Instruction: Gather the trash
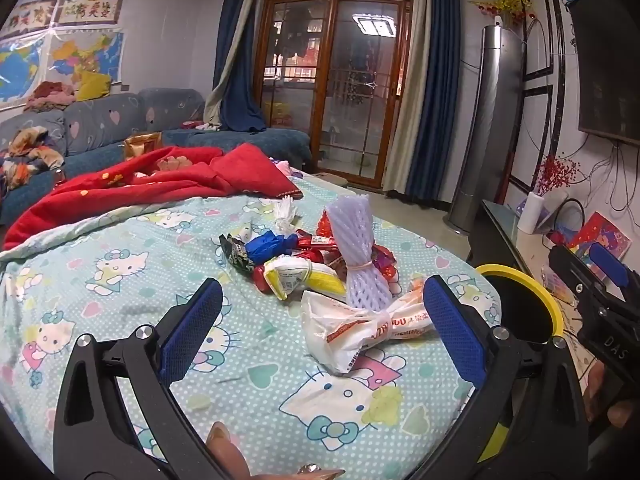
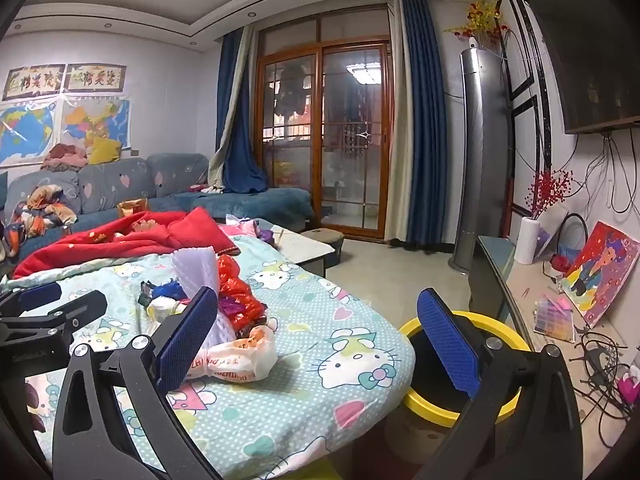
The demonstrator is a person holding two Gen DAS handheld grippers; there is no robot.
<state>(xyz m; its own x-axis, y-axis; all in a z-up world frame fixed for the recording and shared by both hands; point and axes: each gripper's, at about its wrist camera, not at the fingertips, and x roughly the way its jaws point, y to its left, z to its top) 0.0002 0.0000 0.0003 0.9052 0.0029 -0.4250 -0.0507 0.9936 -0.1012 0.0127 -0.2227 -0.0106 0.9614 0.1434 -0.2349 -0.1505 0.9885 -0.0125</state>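
The left gripper (image 1: 324, 332) is spread wide with nothing between its blue pads (image 1: 192, 330); it hangs over the near part of the quilt (image 1: 120, 280), tilted down toward the trash pile (image 1: 316, 264). Just beyond its right pad lies a knotted white bag (image 1: 360, 328) with orange print, the nearest piece of the pile. Behind the bag stands a white foam net (image 1: 360, 252) bound with a rubber band, and left of that lie a yellow-and-white wrapper (image 1: 304, 278), a blue wad (image 1: 268, 246) and red wrappers (image 1: 316, 240), all touching or overlapping.

The right gripper (image 2: 316, 340) is also fully open and empty. It sits to the right of the pile, with its left pad (image 2: 188, 340) in front of the white bag (image 2: 240, 356) and its right pad (image 2: 448, 344) over the bin (image 2: 500, 400). The yellow-rimmed bin stands on the floor just beside the quilt's right edge, near the pile. A red blanket (image 1: 140, 184) lies bunched on the quilt well beyond the pile, and a sofa (image 1: 120, 120) stands behind it.
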